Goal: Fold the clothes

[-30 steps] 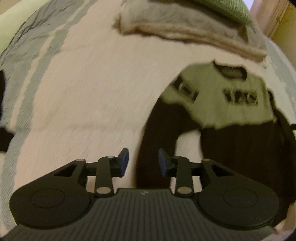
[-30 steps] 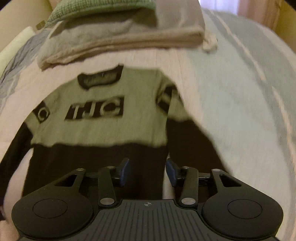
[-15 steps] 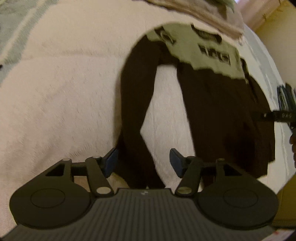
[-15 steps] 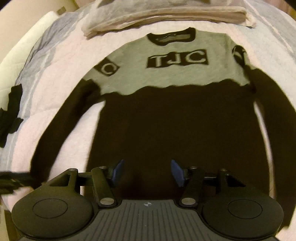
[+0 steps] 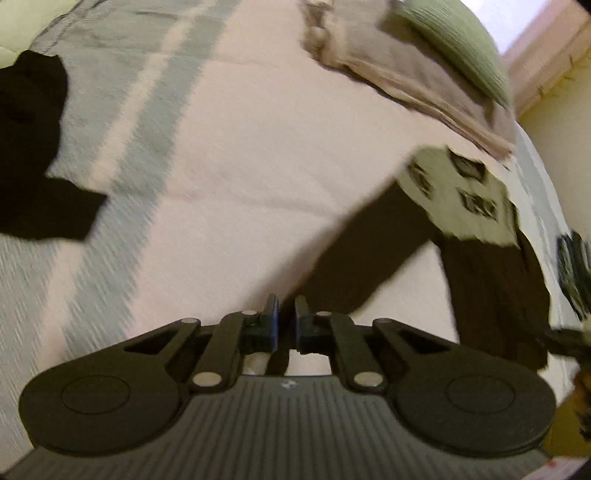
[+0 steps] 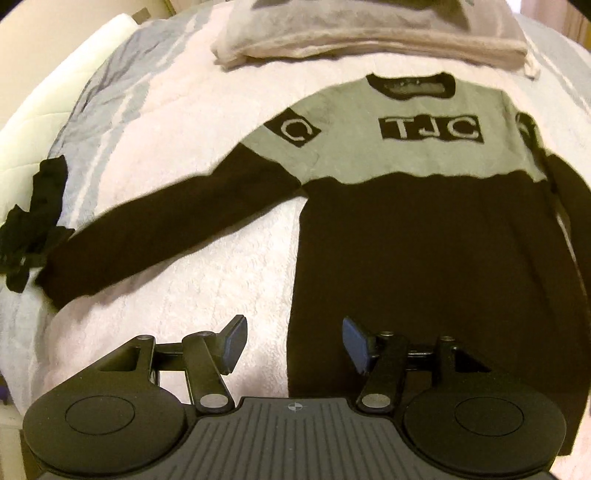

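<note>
A: What's hard to read here?

B: Much of the left wrist view is smeared by blur. At its left edge a black garment [image 5: 33,155] is cut off by the frame. At the far right edge a dark shape is too blurred to name.

A: And the left gripper [image 5: 285,319]?

B: Lower centre of that view, jaws drawn narrow around the end of the sweater's sleeve [image 5: 354,266]. A dark strip shows in the slit between the pads, so it looks pinched on the cuff, though the contact itself is mostly hidden.

A: The other view?

B: Sharper. A black garment [image 6: 29,236] sits at the left edge, just beside the cuff. The sweater [image 6: 424,229] lies flat, front up, on the pale bedspread [image 6: 192,96], filling the centre and right. Its top is grey with a black collar and a black "TJC" panel; the body and sleeves are black. One sleeve stretches out toward the lower left; the other is cropped at the right edge. Folded beige bedding [image 6: 369,33] runs off the top.

A: The right gripper [image 6: 293,345]?

B: Bottom centre, jaws spread wide, holding nothing, over the hem's left corner.
</note>
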Tool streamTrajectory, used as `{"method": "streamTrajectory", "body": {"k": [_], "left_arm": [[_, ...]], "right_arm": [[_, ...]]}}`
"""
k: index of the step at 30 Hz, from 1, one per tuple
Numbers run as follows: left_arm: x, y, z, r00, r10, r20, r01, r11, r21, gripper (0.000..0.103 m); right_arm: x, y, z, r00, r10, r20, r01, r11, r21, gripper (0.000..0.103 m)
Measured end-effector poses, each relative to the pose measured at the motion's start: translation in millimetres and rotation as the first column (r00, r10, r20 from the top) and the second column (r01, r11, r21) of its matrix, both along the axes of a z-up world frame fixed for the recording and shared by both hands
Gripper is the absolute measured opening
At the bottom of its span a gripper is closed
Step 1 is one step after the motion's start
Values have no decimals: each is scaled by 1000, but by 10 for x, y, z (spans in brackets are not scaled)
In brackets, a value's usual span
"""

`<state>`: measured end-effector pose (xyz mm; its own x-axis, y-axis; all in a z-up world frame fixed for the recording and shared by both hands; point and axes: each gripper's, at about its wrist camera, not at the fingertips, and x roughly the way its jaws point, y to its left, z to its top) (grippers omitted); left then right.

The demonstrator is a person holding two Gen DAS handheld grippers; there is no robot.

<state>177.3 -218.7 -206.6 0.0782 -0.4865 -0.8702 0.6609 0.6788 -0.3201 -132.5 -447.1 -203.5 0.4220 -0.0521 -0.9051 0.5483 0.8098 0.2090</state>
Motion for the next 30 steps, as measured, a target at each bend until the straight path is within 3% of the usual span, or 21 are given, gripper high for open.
{"method": "streamTrajectory", "body": {"k": [4, 7, 12, 19, 22, 25, 30], "left_arm": [[388, 77, -201, 997, 59, 58, -63, 996, 66, 7], [376, 113, -157, 994, 74, 76, -79, 995, 57, 8], [-3, -73, -35, 997, 30, 72, -31, 999, 23, 14], [-883, -818, 61, 996, -92, 18, 92, 995, -32, 22], [-1372, -1255, 104, 987, -156, 34, 157, 987, -29, 23], [-1898, -1651, 138, 979, -196, 49, 197, 980, -1, 24], [-2785, -2234, 108, 974, -227, 11, 226, 971, 76, 26]], "right_arm": [[-123, 4, 35, 998, -55, -32, 55, 998, -27, 54], [-369, -123, 50, 987, -149, -59, 148, 989, -26, 54], [-879, -452, 129, 933, -350, -80, 347, 936, -51, 55], [-1658, -1188, 237, 885, -462, -59, 449, 880, -154, 55], [-2037, -1525, 159, 887, -454, -86, 428, 878, -215, 55], [-2359, -1835, -32, 908, -408, -94, 383, 900, -210, 55], [-2619, -1976, -401, 987, -143, -67, 132, 980, -147, 54]]}}
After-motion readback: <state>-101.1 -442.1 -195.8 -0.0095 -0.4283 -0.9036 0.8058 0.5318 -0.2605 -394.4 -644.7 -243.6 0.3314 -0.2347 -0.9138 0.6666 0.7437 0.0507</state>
